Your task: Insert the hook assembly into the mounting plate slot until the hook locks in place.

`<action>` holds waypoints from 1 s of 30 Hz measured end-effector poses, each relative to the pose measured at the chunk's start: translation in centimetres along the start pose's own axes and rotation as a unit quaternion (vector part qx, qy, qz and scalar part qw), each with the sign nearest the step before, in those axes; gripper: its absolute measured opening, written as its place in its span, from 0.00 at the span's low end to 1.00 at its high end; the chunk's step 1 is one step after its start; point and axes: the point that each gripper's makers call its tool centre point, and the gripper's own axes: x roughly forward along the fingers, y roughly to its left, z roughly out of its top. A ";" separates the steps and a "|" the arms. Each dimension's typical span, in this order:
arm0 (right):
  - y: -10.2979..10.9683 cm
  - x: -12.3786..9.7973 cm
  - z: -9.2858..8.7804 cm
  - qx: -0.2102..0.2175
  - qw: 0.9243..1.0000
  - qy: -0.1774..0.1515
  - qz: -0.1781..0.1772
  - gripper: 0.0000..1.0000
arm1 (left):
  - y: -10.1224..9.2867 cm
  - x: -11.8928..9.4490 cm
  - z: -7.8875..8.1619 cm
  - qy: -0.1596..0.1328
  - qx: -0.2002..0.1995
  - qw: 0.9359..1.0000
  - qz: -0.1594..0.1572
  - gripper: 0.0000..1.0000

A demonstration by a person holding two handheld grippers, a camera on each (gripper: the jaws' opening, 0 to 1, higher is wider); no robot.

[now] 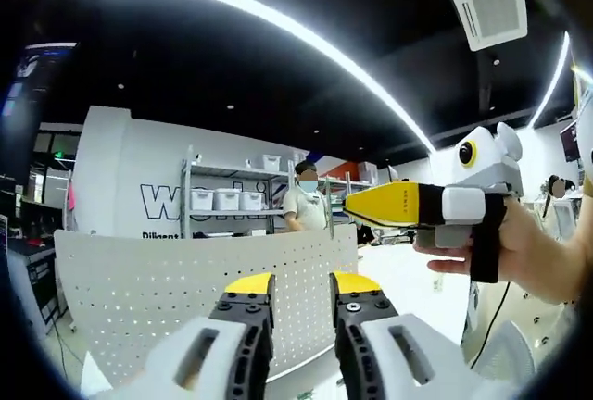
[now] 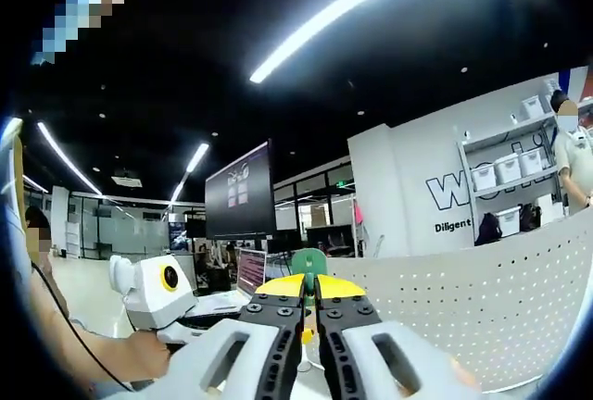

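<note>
My left gripper (image 1: pixel 301 281), with yellow tips on black jaws, stands parted with bare space between the tips. Just beyond it rises a white perforated panel (image 1: pixel 167 280), curved across the left gripper view. In that view my right gripper (image 1: pixel 375 206) comes in from the right, held in my hand (image 1: pixel 519 247). In the right gripper view its jaws are nearly closed, a small yellow piece (image 2: pixel 307 333) in the narrow gap — I cannot tell whether they clamp it. The room is an office with a dark ceiling, long light strips (image 1: pixel 278 20), a metal shelf of white bins (image 1: pixel 222 198), a white lettered wall (image 2: pixel 408 187) and a dark monitor (image 2: pixel 239 189). A person (image 1: pixel 304 201) stands by the shelf.
</note>
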 end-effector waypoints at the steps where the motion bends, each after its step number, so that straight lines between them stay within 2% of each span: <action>1: -0.2 -0.1 0.0 0.000 1.000 -0.001 -0.002 0.01 | 0.2 0.1 -0.4 0.005 -0.002 1.000 0.000 0.26; 3: -0.5 -0.2 0.1 0.002 1.000 -0.001 -0.005 0.01 | 0.9 0.3 -1.7 0.029 -0.012 0.999 0.004 0.28; 6: -0.9 -0.5 0.1 0.002 1.000 -0.001 -0.011 0.01 | 1.5 0.3 -3.2 0.045 -0.013 0.999 0.009 0.28; 9: -1.4 -0.7 0.0 0.002 1.000 -0.002 -0.018 0.01 | 2.3 -0.1 -5.4 0.070 -0.010 0.997 0.022 0.30; 11: -1.8 -0.8 -0.1 0.002 1.000 -0.002 -0.024 0.01 | 2.8 -0.6 -6.7 0.081 -0.023 0.996 0.030 0.31; 12: -1.9 -0.9 -0.2 0.002 1.000 -0.001 -0.026 0.01 | 2.9 -0.7 -7.1 0.082 -0.019 0.996 0.032 0.32; 14: -2.1 -0.9 -0.3 0.003 1.000 0.000 -0.028 0.01 | 3.3 -1.3 -8.5 0.103 -0.010 0.994 0.047 0.37; 17: -2.5 -0.9 -0.5 0.000 0.999 0.002 -0.035 0.01 | 3.5 -1.9 -9.5 0.115 -0.010 0.992 0.054 0.44; 21: -2.8 -0.7 -1.2 -0.014 0.999 0.012 -0.043 0.01 | 3.7 -3.0 -10.9 0.133 -0.011 0.989 0.066 0.45; 26: -2.3 -0.3 -1.1 -0.027 0.999 0.012 -0.039 0.01 | 4.4 -4.2 -12.4 0.149 -0.022 0.985 0.082 0.50; 30: -2.3 -0.1 -1.4 -0.024 0.999 0.013 -0.037 0.01 | 4.8 -5.3 -13.4 0.166 -0.019 0.981 0.098 0.53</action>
